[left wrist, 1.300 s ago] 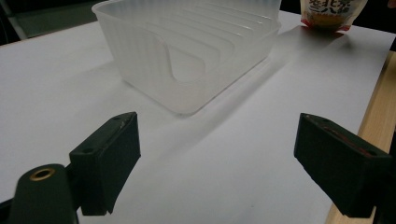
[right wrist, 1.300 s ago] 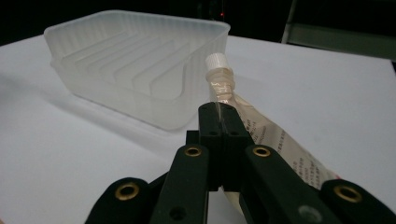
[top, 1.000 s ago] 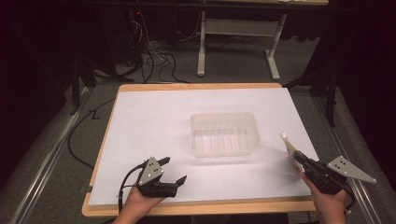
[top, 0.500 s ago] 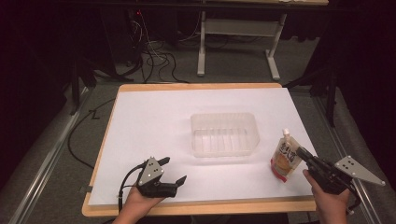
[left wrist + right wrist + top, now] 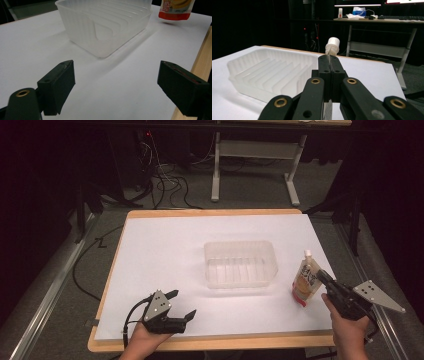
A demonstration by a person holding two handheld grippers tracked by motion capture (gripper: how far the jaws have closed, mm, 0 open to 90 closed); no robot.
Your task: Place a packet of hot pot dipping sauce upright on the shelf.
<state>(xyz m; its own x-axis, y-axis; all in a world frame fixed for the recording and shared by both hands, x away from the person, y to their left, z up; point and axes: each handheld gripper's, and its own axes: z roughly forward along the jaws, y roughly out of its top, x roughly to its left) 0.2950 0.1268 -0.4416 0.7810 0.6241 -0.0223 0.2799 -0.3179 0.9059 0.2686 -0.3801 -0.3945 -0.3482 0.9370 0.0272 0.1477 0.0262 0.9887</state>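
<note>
pouch (image 5: 306,280) | body hidden behind right hand-held gripper (image 5: 329,62) | cap visible

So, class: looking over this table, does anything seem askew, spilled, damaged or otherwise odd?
Nothing stands out. The clear tray sits square and empty on the white sheet. The right gripper holds the capped pouch upright beside it; no spill shows. The left gripper rests open.

Both grippers are black, the left gripper (image 5: 181,304) and the right gripper (image 5: 320,275) each topped by a grey three-cornered plate with small dark holes. A black cable loops from the left one. Brass rivets dot the black jaw links.
</note>
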